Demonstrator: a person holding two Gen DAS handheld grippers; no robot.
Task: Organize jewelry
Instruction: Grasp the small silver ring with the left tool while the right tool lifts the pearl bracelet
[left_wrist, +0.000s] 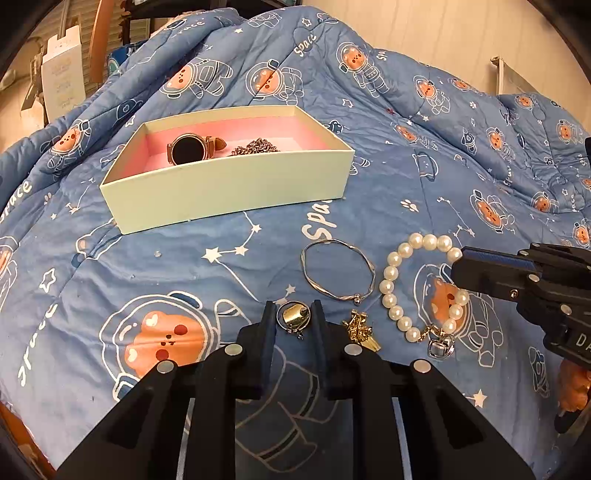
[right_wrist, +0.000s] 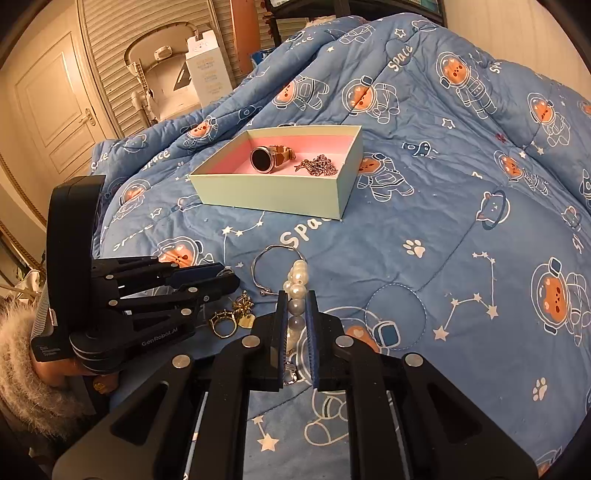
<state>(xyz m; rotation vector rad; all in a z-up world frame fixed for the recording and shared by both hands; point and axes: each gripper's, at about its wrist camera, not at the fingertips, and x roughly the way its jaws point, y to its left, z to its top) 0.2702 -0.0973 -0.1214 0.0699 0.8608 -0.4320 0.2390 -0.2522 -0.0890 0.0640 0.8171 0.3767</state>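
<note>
A pale green box with a pink lining holds a watch and a chain; the box also shows in the right wrist view. My left gripper is open around a gold ring on the blue quilt. A silver bangle, a gold piece and a pearl bracelet lie beside it. My right gripper is shut on the pearl bracelet, and it also shows in the left wrist view.
The quilt rises in folds behind and to the right of the box. A white carton and a door stand beyond the bed on the left. A fur-trimmed sleeve is at the left edge.
</note>
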